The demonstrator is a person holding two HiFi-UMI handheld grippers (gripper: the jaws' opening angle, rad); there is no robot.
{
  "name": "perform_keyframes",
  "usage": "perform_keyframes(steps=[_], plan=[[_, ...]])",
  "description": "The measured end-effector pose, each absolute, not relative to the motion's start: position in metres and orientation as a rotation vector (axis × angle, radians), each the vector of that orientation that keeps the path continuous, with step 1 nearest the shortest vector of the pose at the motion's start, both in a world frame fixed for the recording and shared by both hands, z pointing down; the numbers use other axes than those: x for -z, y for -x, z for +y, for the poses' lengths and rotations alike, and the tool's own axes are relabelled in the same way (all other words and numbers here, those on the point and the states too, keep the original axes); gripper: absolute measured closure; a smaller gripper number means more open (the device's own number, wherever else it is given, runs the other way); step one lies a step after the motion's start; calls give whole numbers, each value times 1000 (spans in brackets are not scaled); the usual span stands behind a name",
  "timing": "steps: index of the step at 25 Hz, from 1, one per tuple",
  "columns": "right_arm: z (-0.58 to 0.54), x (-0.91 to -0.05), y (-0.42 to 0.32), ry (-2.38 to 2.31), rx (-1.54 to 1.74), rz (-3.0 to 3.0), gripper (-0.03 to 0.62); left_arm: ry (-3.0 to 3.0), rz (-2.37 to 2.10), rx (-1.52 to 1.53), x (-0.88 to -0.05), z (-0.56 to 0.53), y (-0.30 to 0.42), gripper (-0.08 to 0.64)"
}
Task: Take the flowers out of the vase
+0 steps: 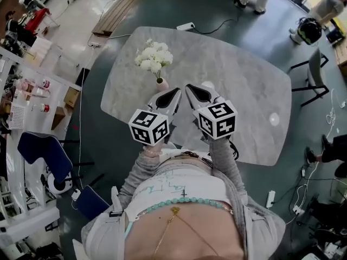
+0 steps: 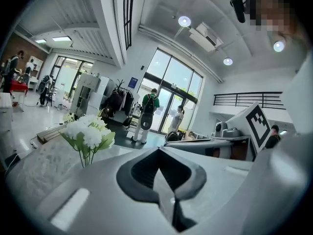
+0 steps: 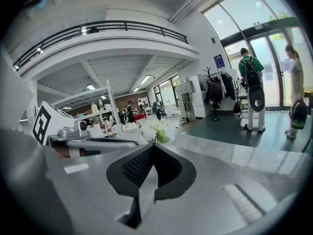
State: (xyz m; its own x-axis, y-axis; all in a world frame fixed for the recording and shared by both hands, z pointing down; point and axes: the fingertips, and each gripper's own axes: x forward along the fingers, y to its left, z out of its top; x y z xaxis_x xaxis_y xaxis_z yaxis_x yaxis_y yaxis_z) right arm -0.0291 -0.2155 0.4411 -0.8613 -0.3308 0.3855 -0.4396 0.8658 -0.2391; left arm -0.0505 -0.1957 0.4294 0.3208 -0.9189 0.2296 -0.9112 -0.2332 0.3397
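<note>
**Two closed grippers held side by side near a vase of white flowers**

Seen from the head view, a person in grey sleeves and a turquoise bead necklace stands at the near edge of a grey marble-patterned table. Each hand holds a gripper out over the tabletop, and the tips angle toward each other.

The left gripper has its jaws pressed together with nothing between them; its own view shows the dark pads meeting at the tip. The right gripper is likewise closed and empty, as its own view confirms. Each gripper carries a marker cube at its rear.

The small pinkish vase stands upright on the table, just beside the left gripper's tip, on its left side. The bunch of flowers sits in the vase, the blooms leaning away toward the far left of the table. In the left gripper view the flowers appear to the left of the jaws. In the right gripper view they show just above the jaw tips, farther off.

A small white disc lies on the right part of the table, well apart from the vase. A chair stands beyond the table's right end. Both gripper views show people standing by tall glass doors in the background.
</note>
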Motion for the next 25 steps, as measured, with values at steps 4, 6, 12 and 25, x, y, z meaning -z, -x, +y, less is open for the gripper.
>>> perform_keyframes(steps=[4,6,12,25], plan=[[-223,-442,30,-663,-471,-2683,566,-2232,-1546,17,-430,-206,54,560],[-226,-442,32,-707,-478,-2675,568,-2255,-1510,10,-430,-210,57,560],[-231,-443,44,-814,-489,-2650,567,-2314,-1411,-7,-432,-216,68,560],[-232,-447,77,-1065,-531,-2585,566,-2432,-1197,-56,-436,-224,107,560]])
